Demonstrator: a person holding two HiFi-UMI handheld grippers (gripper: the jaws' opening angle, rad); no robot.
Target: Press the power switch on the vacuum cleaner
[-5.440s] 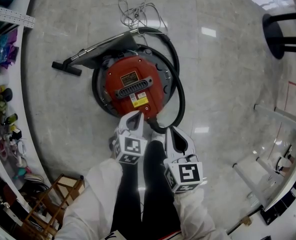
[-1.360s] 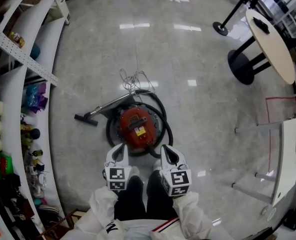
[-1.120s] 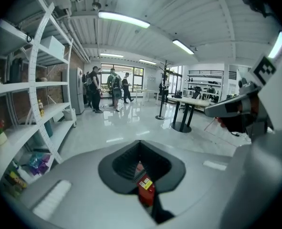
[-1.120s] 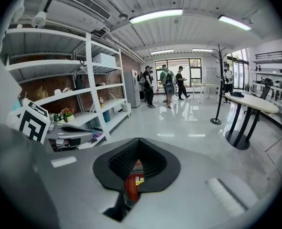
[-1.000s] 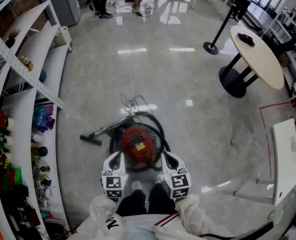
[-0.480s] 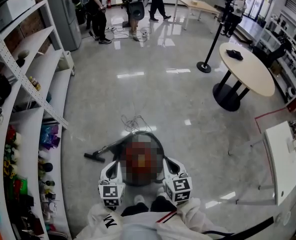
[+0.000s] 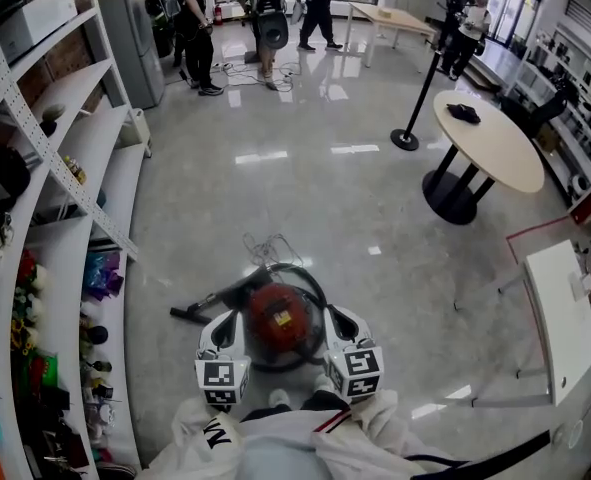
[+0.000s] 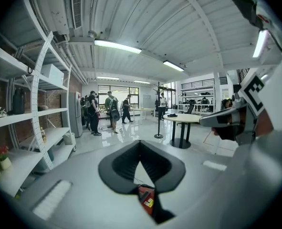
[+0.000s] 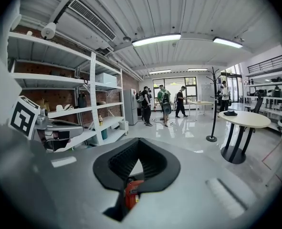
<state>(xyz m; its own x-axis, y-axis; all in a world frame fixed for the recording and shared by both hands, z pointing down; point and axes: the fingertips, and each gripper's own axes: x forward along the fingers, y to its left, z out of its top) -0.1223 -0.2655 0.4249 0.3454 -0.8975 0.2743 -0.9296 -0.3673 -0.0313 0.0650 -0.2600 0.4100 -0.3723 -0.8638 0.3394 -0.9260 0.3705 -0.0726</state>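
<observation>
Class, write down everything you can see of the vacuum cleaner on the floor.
The vacuum cleaner is a round canister with a red top that carries a dark grille and a yellow label. It sits upright on the glossy grey floor. A black hose loops round its body, and a dark wand runs left to a black nozzle. A pale cord lies bundled just beyond it. Only the floor is seen touching it.

Vacuum cleaner point(image 7: 278, 315) power switch: too small, indistinct from overhead
</observation>
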